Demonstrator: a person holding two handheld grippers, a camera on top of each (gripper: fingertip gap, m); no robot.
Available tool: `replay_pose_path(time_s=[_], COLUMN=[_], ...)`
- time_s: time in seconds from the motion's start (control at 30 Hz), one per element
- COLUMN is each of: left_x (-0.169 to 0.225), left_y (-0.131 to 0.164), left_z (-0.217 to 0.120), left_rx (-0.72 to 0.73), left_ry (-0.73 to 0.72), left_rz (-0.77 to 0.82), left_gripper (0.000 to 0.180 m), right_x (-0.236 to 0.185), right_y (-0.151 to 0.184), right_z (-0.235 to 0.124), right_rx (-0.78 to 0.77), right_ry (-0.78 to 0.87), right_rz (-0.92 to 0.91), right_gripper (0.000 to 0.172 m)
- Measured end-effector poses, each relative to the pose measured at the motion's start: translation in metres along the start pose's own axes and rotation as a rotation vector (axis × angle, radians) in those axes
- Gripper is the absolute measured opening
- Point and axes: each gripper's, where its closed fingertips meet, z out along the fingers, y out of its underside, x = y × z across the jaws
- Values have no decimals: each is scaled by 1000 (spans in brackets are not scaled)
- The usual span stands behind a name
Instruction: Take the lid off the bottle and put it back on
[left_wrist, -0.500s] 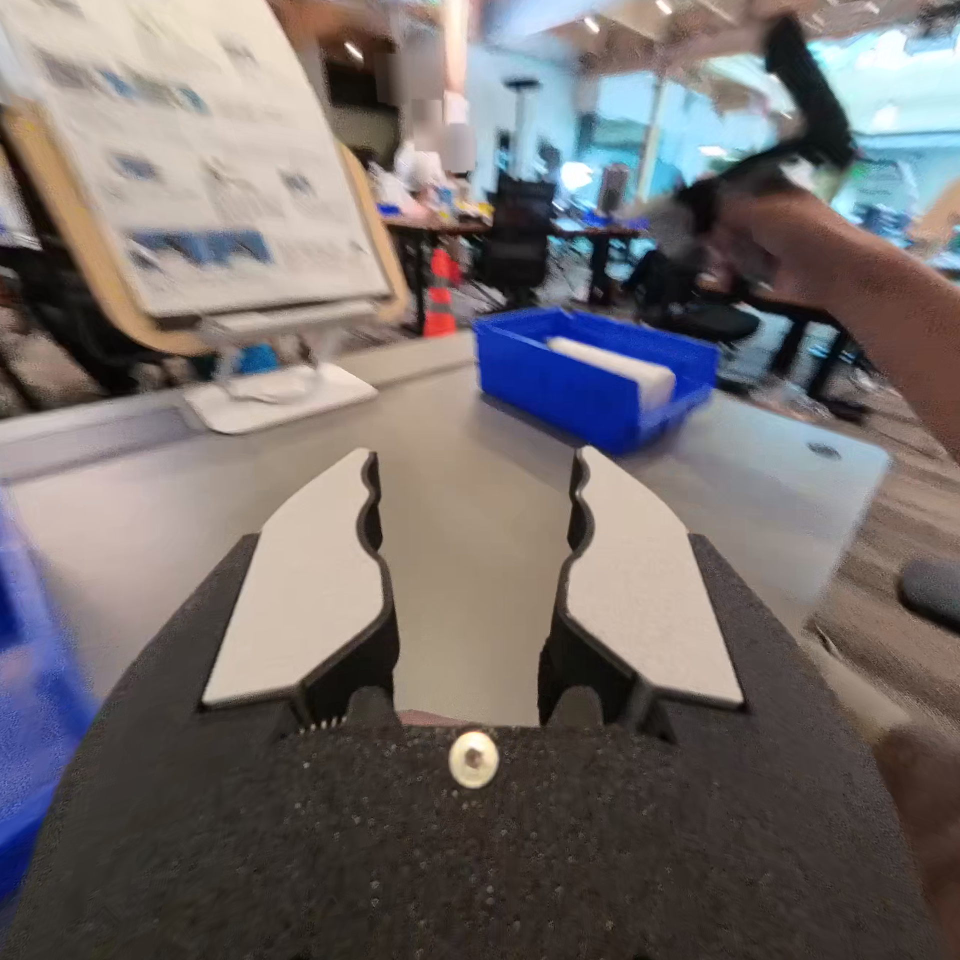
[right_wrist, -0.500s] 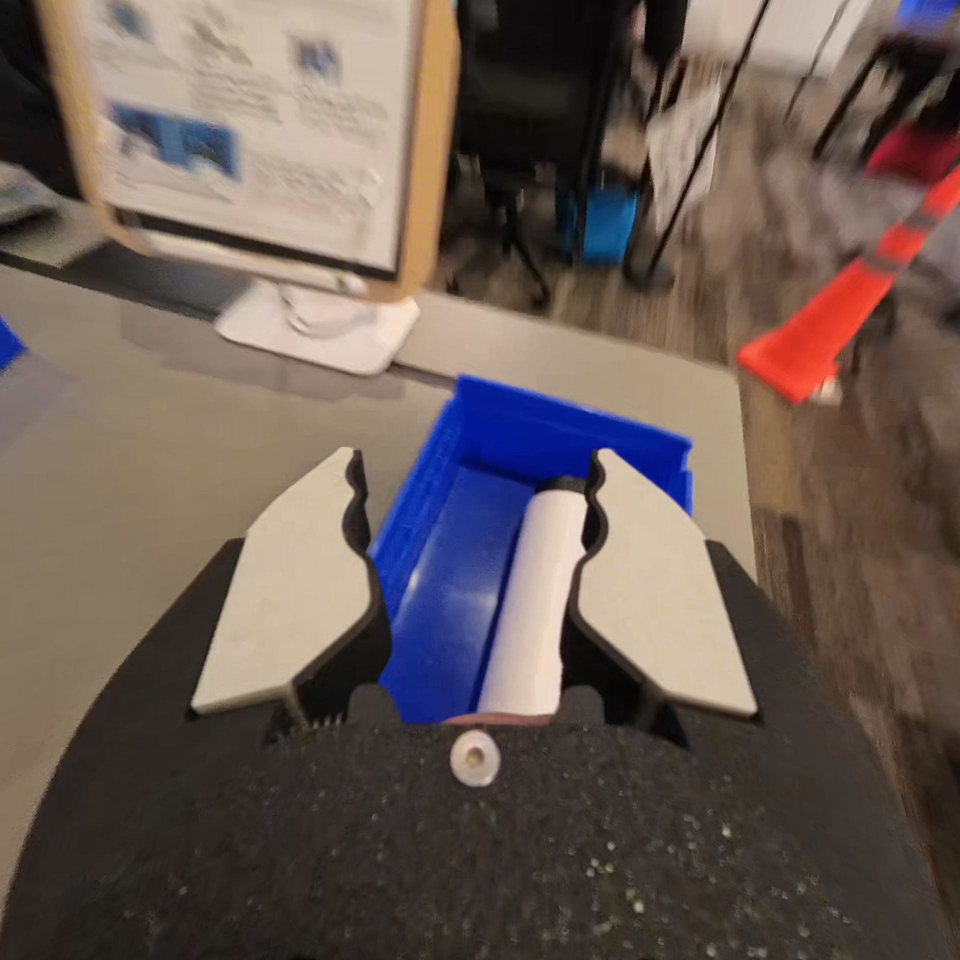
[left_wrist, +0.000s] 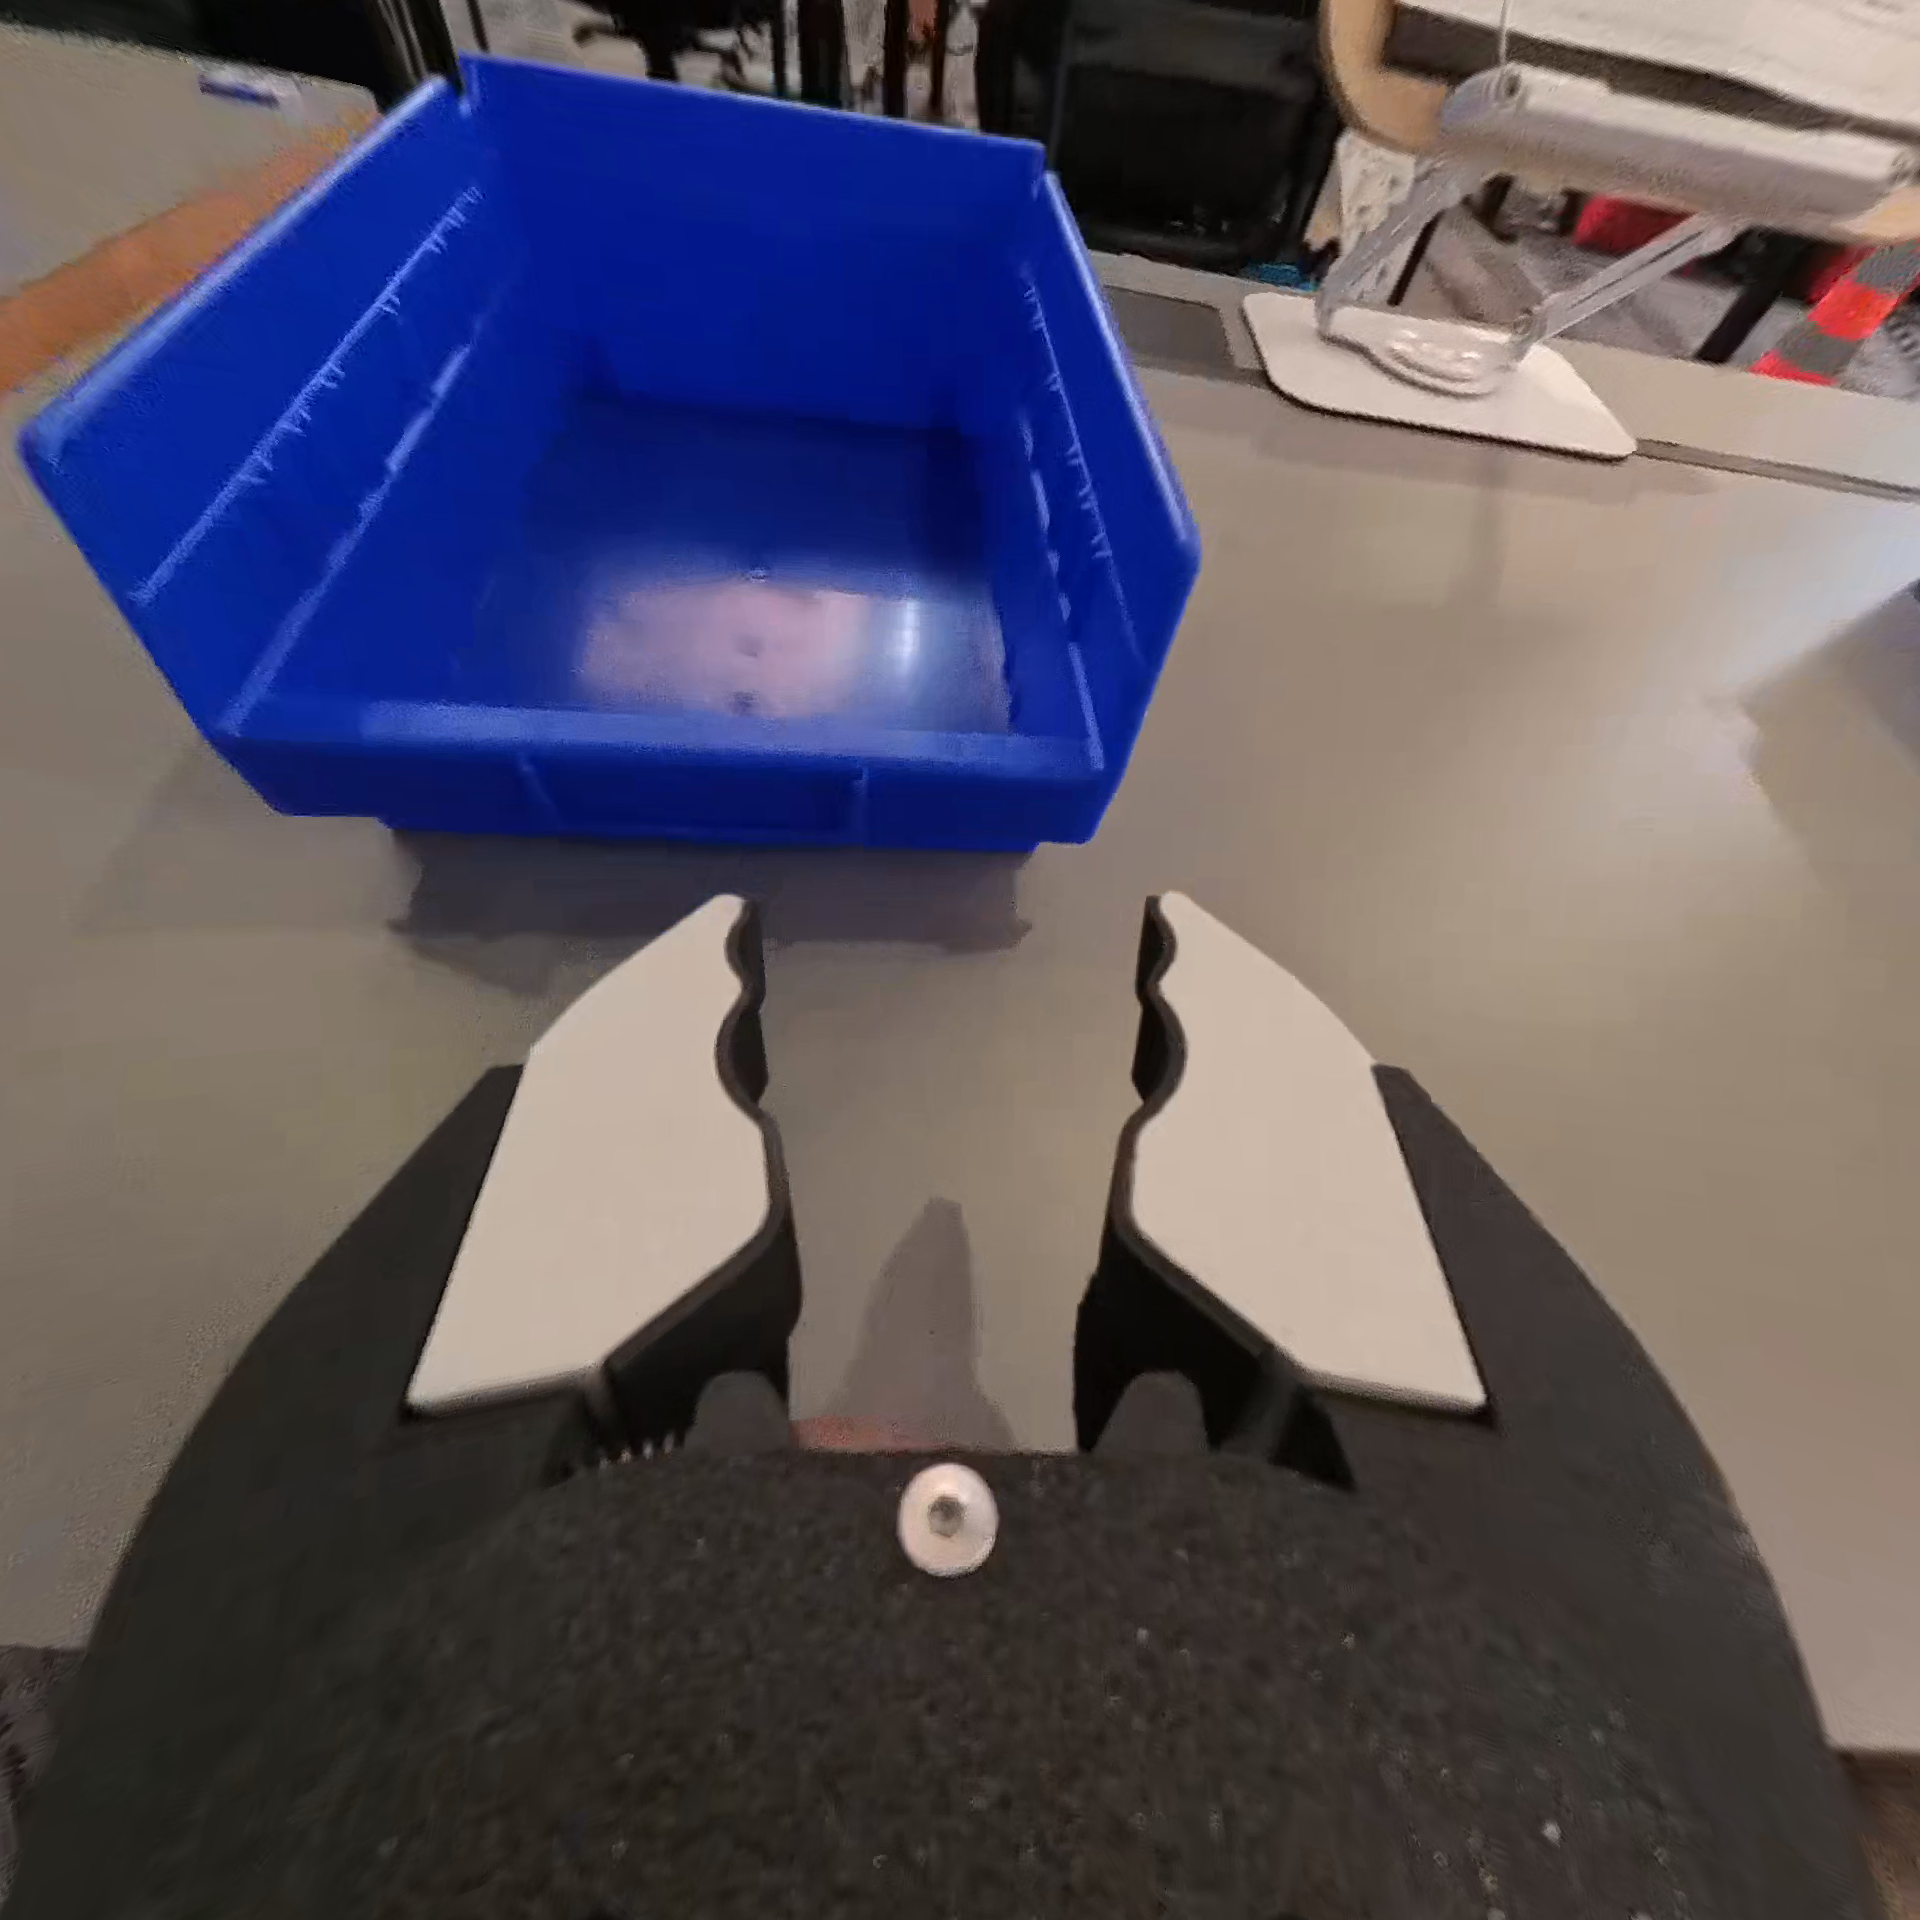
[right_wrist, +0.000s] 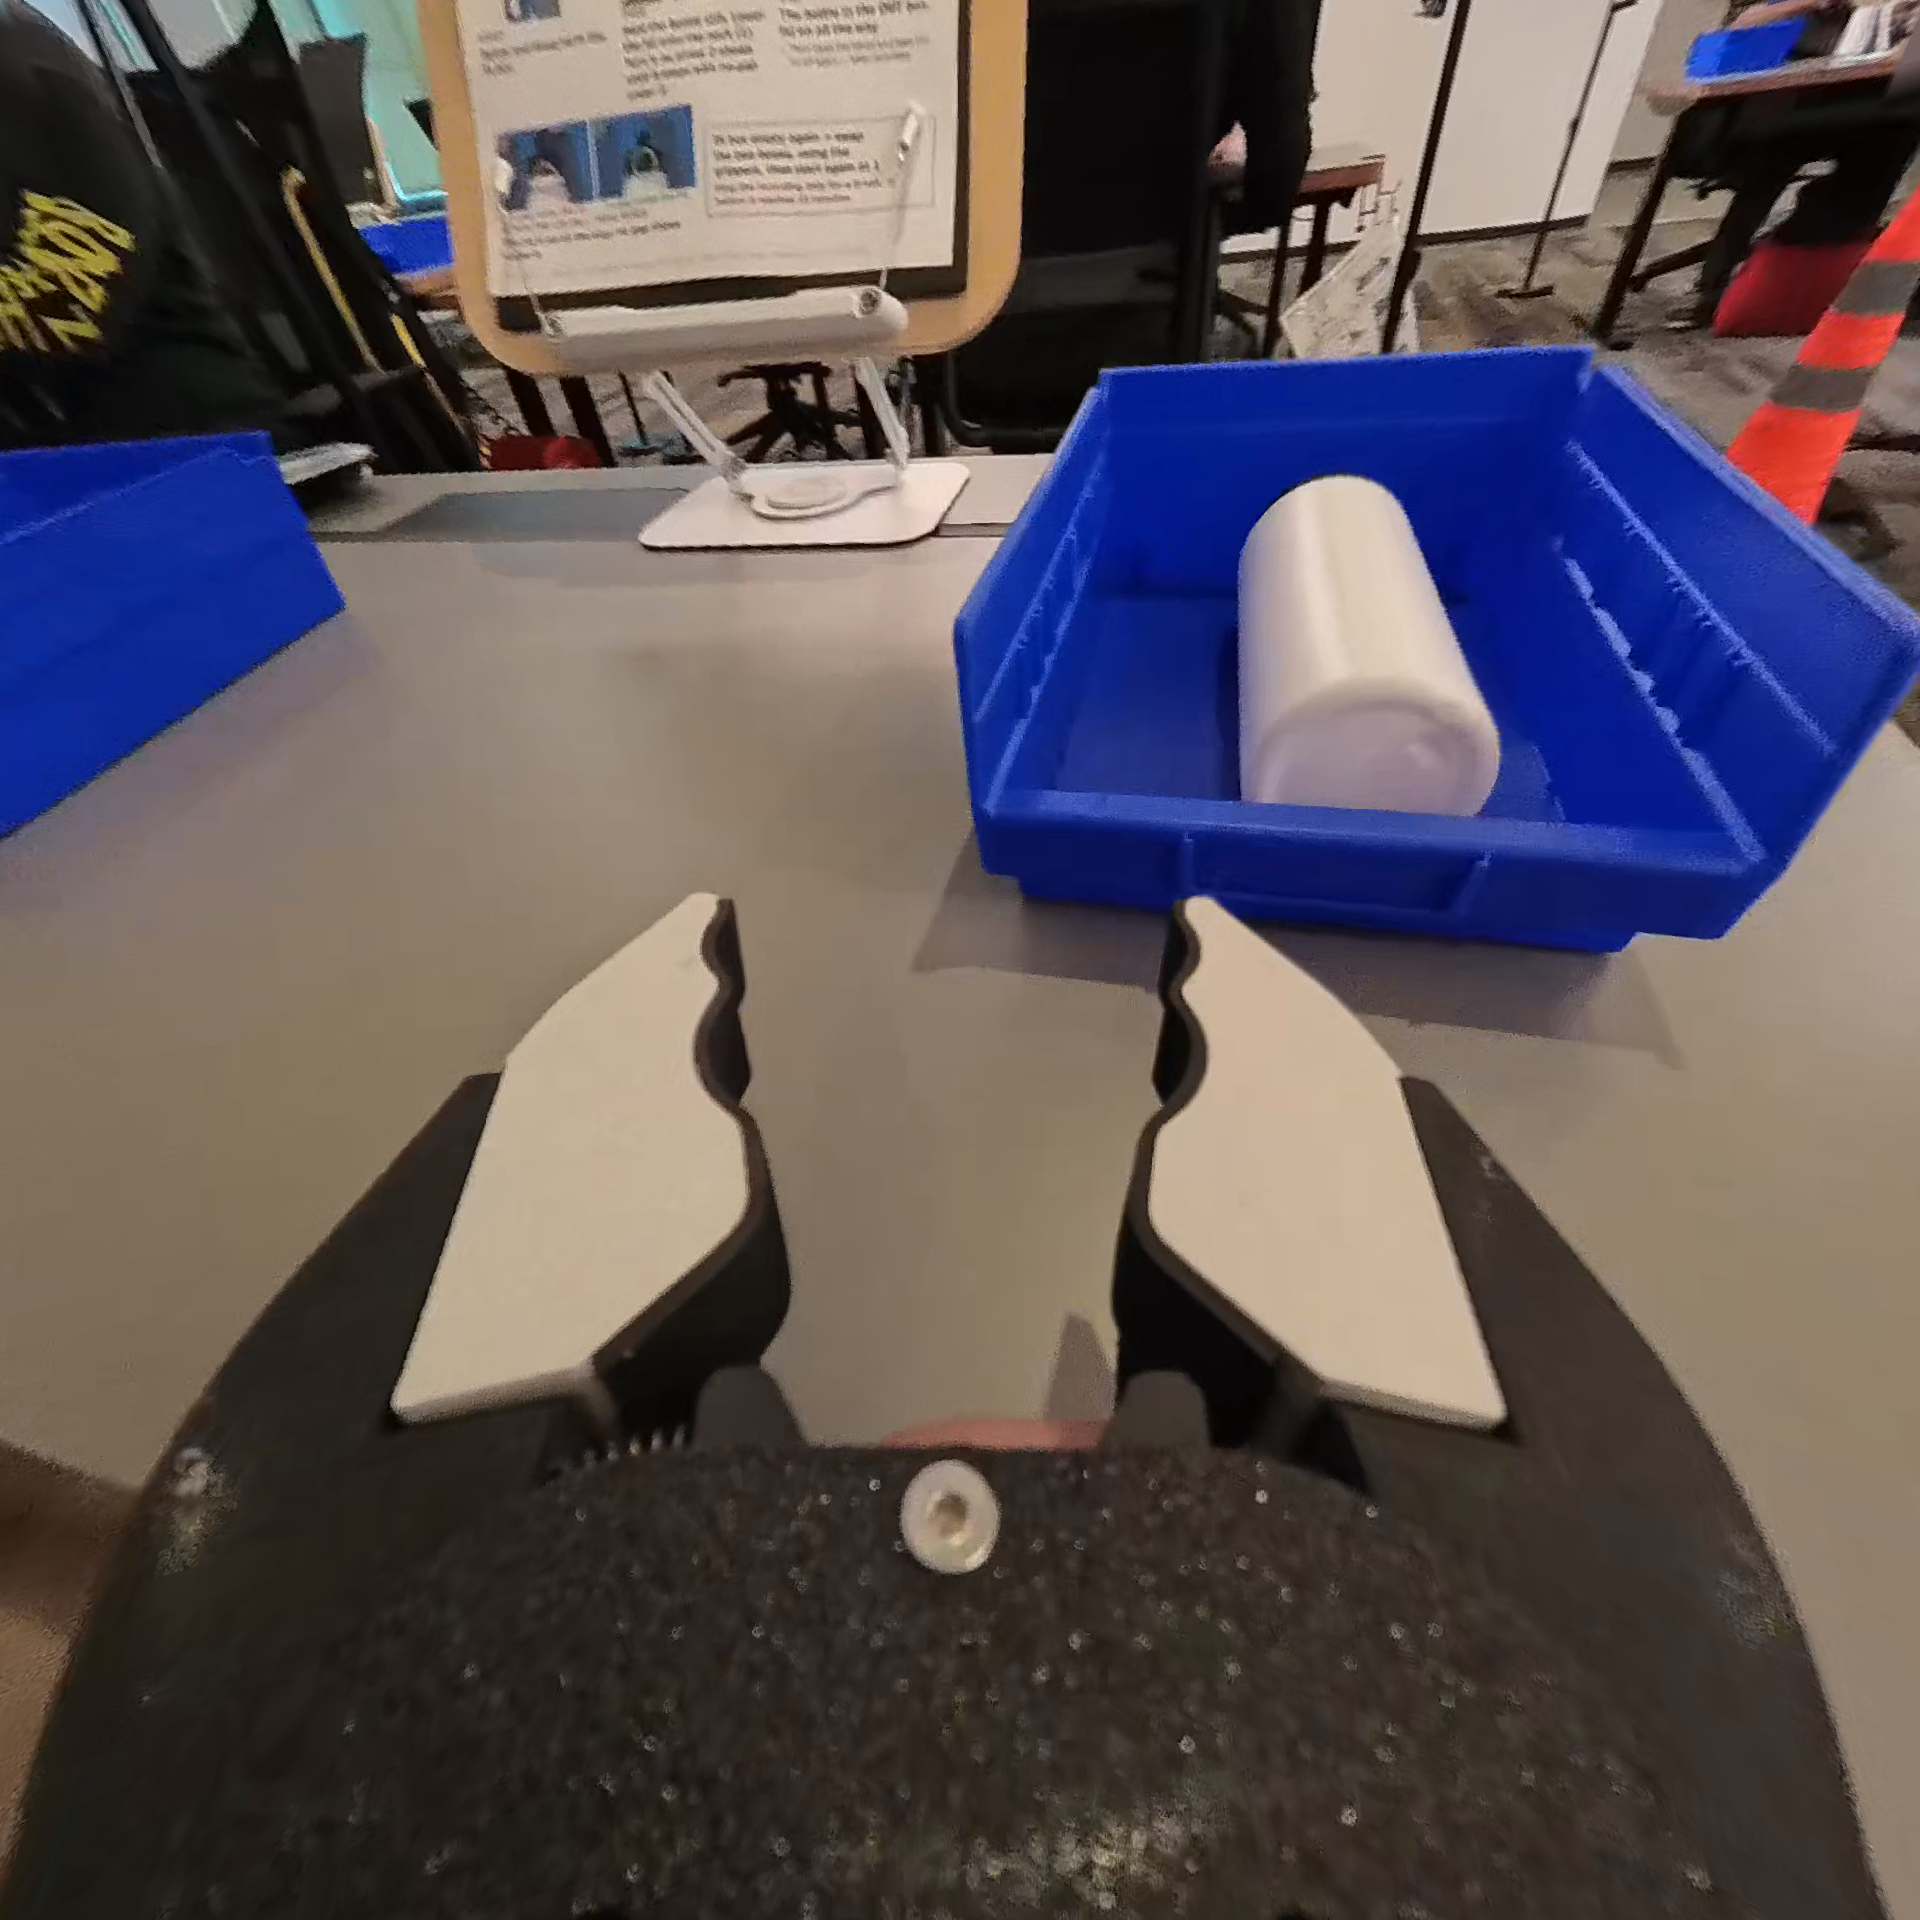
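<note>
A white bottle (right_wrist: 1356, 649) lies on its side in a blue bin (right_wrist: 1351, 862) at the right of the grey table (right_wrist: 623, 790). I cannot make out its lid. My right gripper (right_wrist: 951, 930) is open and empty, low over the table, short of that bin and to its left. My left gripper (left_wrist: 945, 925) is open and empty over the table (left_wrist: 1455, 831), just in front of an empty blue bin (left_wrist: 644, 769). Neither gripper shows in the other's view.
A sheet on a board stand (right_wrist: 727, 156) with a white base (right_wrist: 805, 509) stands at the table's back edge; the base also shows in the left wrist view (left_wrist: 1444, 390). The left bin's side (right_wrist: 145, 613) shows at far left. Chairs, an orange cone (right_wrist: 1839, 353) and a person stand behind.
My left gripper has swung from the bin with the bottle to face the empty bin. My right gripper has drawn back from over the bottle's bin to the table before it. Both stay open.
</note>
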Motion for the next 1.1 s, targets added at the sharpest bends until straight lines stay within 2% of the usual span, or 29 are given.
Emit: replay_pose_path(time_s=[0.07,0.13,0.2,0.33,0.43,0.83,1.0,1.1], left_x=[-5,-15,-15,-17,-16,-1,24,85], left_y=[-6,-1,-1,-1,-1,7,3,-5], left_z=[-6,-7,-7,-5,-2,3,2,2], left_rx=[48,35,28,30,28,-13,0,7], left_ry=[-2,-24,16,28,23,37,82,197], left_rz=[2,-7,-49,-69,-48,35,106,152], left_gripper=[68,66,68,69,68,70,72,67], right_x=[0,1,1,-2,-6,5,10,19], right_y=[-3,-1,4,24,26,27,30,32], right_z=[-5,-5,-2,9,12,9,6,1], right_rx=[-5,-23,-28,-88,-98,-99,-99,-97], right_ry=[13,41,53,6,-42,-27,-16,7], right_rz=[-51,-135,-169,-92,-8,3,1,2], right_gripper=[77,77,75,75,75,72,69,69])
